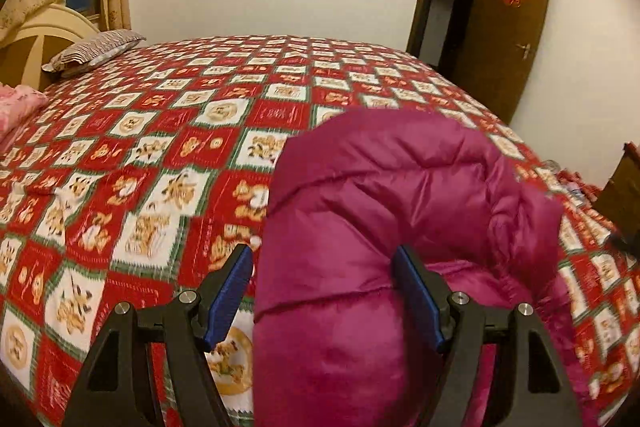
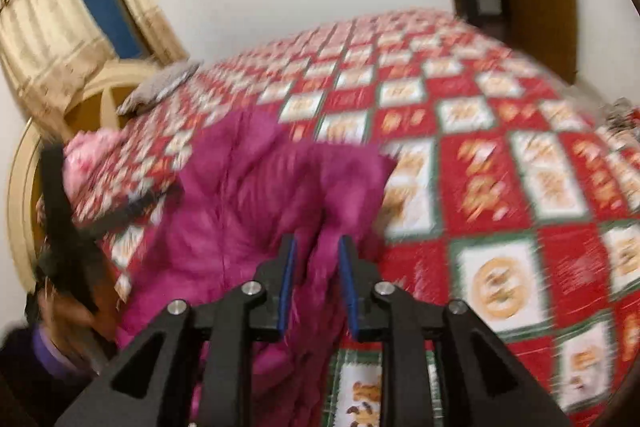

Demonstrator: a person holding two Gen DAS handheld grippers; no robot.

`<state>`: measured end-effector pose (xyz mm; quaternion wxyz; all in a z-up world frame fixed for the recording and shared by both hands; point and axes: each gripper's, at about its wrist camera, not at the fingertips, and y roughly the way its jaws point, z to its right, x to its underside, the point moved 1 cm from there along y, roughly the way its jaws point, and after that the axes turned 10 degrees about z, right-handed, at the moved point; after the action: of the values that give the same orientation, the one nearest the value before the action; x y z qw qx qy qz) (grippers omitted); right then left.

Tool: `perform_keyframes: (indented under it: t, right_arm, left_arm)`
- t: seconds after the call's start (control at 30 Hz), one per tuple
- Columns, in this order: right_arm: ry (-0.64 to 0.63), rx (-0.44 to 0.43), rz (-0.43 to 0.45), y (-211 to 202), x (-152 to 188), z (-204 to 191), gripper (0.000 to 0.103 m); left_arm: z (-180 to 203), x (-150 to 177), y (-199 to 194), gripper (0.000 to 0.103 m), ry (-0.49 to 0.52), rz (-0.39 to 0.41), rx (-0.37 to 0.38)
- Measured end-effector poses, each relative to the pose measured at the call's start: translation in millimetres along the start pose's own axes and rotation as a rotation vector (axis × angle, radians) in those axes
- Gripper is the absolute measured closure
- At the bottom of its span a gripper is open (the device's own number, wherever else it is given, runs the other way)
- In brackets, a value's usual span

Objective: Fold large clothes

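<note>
Magenta padded jacket (image 1: 380,227) lying bunched on the bed (image 1: 140,155) near its front edge, on the red-and-white patterned bedspread; a bulky rolled portion raised in front of the left claw (image 1: 322,291). Left claw spread wide, pads either side of a thick fold of jacket; right pad seems to touch the fabric, left pad stands clear of it, so no grip closed. Right claw (image 2: 316,283) narrowed onto a ridge of jacket fabric between its pads; view heavily blurred, grasp looks real but not certain. Step judged: mid-fold, one section being carried over the body of the garment. Next move likely calls for closing the left claw on the thick fold, then laying both held edges down flat and aligned. Pillow (image 1: 94,53) well apart at the headboard end.
</note>
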<state>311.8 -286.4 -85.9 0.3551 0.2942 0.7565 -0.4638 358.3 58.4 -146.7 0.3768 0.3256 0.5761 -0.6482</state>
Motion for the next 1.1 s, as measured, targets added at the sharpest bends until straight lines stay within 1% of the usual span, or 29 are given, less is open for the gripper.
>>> perform_keyframes:
  t: [0.1, 0.17, 0.2, 0.27, 0.3, 0.37, 0.43, 0.5, 0.6, 0.67, 0.8, 1.0, 1.1]
  right_arm:
    - [0.055, -0.025, 0.017, 10.0, -30.7, -13.7, 0.076]
    - [0.120, -0.031, 0.002, 29.0, -43.7, -18.8, 0.076]
    - [0.162, -0.034, -0.021, 44.1, -46.7, -20.7, 0.076]
    - [0.188, -0.024, -0.059, 71.3, -41.1, -25.1, 0.076]
    - [0.161, 0.025, -0.067, 81.9, -33.9, -27.3, 0.076]
    - [0.091, 0.149, -0.078, 100.5, -16.1, -27.0, 0.076]
    - [0.076, 0.208, -0.077, 113.4, 1.2, -16.9, 0.077]
    - [0.085, 0.239, -0.065, 118.9, 11.7, -6.8, 0.081]
    - [0.066, 0.285, -0.041, 119.7, 19.6, 4.7, 0.081]
    - [0.075, 0.287, -0.035, 119.7, 23.6, 13.6, 0.081]
    - [0.097, 0.266, -0.044, 126.4, 31.9, 27.8, 0.081]
    - [0.103, 0.250, -0.056, 135.8, 38.1, 36.6, 0.081]
    - [0.123, 0.234, -0.059, 139.6, 39.0, 41.8, 0.081]
  left_arm:
    - [5.8, 2.8, -2.9, 0.030, 0.001, 0.010, -0.006]
    - [9.7, 0.1, -4.7, 0.030, 0.028, 0.005, -0.023]
    - [10.3, -1.7, -5.2, 0.030, 0.042, -0.005, -0.018]
    - [6.6, -7.1, -5.0, 0.030, 0.049, -0.028, 0.000]
    - [4.1, -11.6, -7.2, 0.030, 0.048, -0.031, 0.011]
    - [-1.1, -24.5, -11.8, 0.030, 0.049, -0.008, -0.010]
    - [-5.1, -34.8, -5.3, 0.030, 0.052, 0.008, -0.051]
    - [-5.0, -40.2, 10.8, 0.029, 0.050, -0.022, -0.077]
    - [5.9, -36.9, 35.1, 0.029, 0.090, -0.066, -0.104]
    - [15.5, -31.1, 45.4, 0.029, 0.125, -0.082, -0.117]
    - [26.8, -23.9, 54.2, 0.029, 0.162, -0.080, -0.124]
    - [30.2, -15.1, 74.1, 0.029, 0.167, -0.089, -0.147]
    - [28.8, -11.3, 84.4, 0.028, 0.147, -0.100, -0.147]
